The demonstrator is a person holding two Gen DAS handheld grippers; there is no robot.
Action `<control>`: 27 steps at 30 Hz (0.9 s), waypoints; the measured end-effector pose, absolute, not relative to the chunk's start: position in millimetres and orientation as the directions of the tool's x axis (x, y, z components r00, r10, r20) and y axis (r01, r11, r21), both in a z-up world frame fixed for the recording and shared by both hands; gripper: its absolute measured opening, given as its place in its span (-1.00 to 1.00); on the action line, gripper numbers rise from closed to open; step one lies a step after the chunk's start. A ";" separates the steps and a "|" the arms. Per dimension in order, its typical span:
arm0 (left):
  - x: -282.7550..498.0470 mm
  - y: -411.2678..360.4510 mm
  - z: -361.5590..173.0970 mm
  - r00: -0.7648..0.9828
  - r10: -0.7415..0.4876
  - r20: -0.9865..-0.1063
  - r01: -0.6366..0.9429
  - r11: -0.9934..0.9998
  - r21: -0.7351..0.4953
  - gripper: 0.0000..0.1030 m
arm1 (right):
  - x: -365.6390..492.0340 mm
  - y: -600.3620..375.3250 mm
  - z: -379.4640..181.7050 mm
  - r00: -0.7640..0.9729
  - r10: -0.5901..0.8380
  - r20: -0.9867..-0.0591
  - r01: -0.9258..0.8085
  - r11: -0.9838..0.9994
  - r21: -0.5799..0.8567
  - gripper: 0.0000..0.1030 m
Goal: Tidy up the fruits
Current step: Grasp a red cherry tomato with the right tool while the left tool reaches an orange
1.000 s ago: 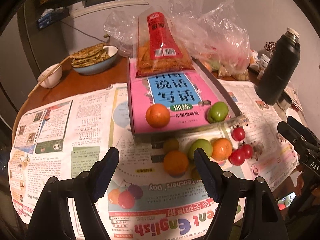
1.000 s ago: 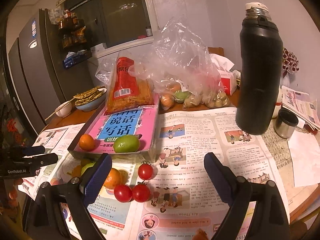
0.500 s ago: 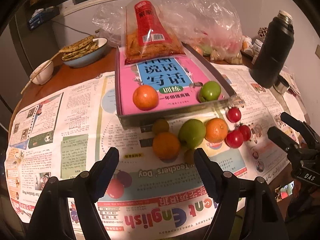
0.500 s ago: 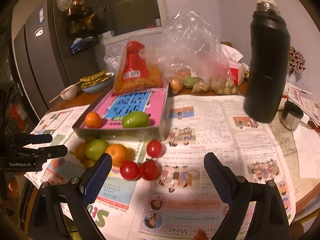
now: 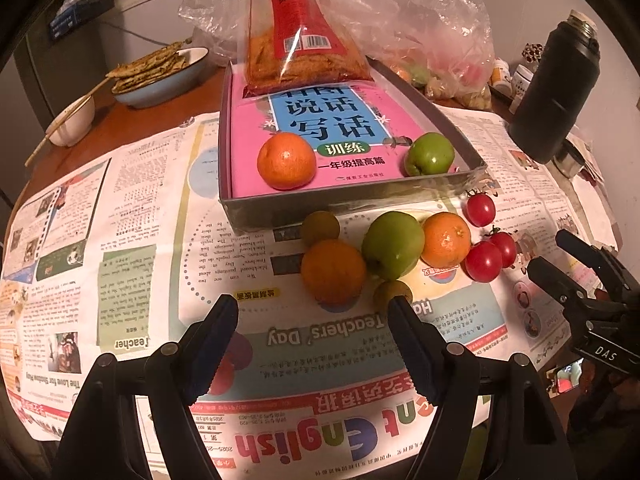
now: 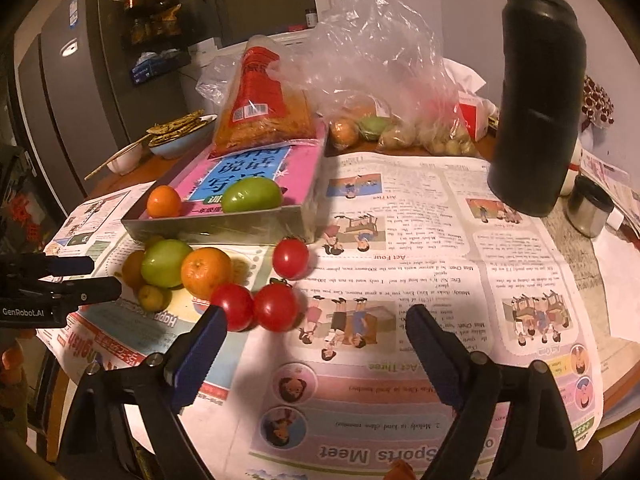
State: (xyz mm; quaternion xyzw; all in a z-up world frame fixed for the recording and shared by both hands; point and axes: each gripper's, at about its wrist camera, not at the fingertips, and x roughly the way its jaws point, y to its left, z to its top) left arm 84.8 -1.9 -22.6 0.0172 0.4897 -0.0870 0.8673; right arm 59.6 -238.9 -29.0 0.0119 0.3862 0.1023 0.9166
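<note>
A grey tray (image 5: 352,200) holds a pink book, an orange (image 5: 286,161) and a green fruit (image 5: 429,154). In front of it on the newspaper lie an orange (image 5: 333,271), a green apple (image 5: 393,244), another orange (image 5: 446,239), two small olive fruits and three cherry tomatoes (image 5: 483,261). My left gripper (image 5: 314,306) is open and empty, just short of the near orange. My right gripper (image 6: 316,316) is open and empty, with two tomatoes (image 6: 275,306) by its left finger. The tray (image 6: 224,224) and fruit pile (image 6: 206,271) also show there.
A black thermos (image 6: 538,92) and a steel cup (image 6: 590,206) stand at the right. A snack bag (image 5: 298,40) leans on the tray's far end, with plastic bags of produce (image 6: 384,120) behind. A bowl of flatbread (image 5: 158,76) and a small bowl with chopsticks sit far left.
Both grippers have moved forward and lower toward the fruit pile; the fruits look larger and closer. Both stay open. No fruit has moved.
</note>
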 end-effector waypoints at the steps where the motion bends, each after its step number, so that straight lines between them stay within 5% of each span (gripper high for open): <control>1: 86.4 -1.7 -23.7 0.503 -0.134 -0.854 0.167 0.984 -0.056 0.52 | 60.2 -239.2 -29.5 0.680 0.200 -0.706 -0.181 0.978 0.103 0.70; 19: 108.5 6.0 -38.9 0.483 -0.153 -0.862 0.143 0.985 -0.095 0.52 | 80.8 -230.8 -46.2 0.641 0.277 -0.716 -0.247 0.957 0.150 -0.05; 27: 118.5 8.4 -37.5 0.492 -0.180 -0.852 0.143 0.982 -0.125 0.38 | 88.1 -224.1 -53.2 0.628 0.299 -0.719 -0.266 0.950 0.164 -0.40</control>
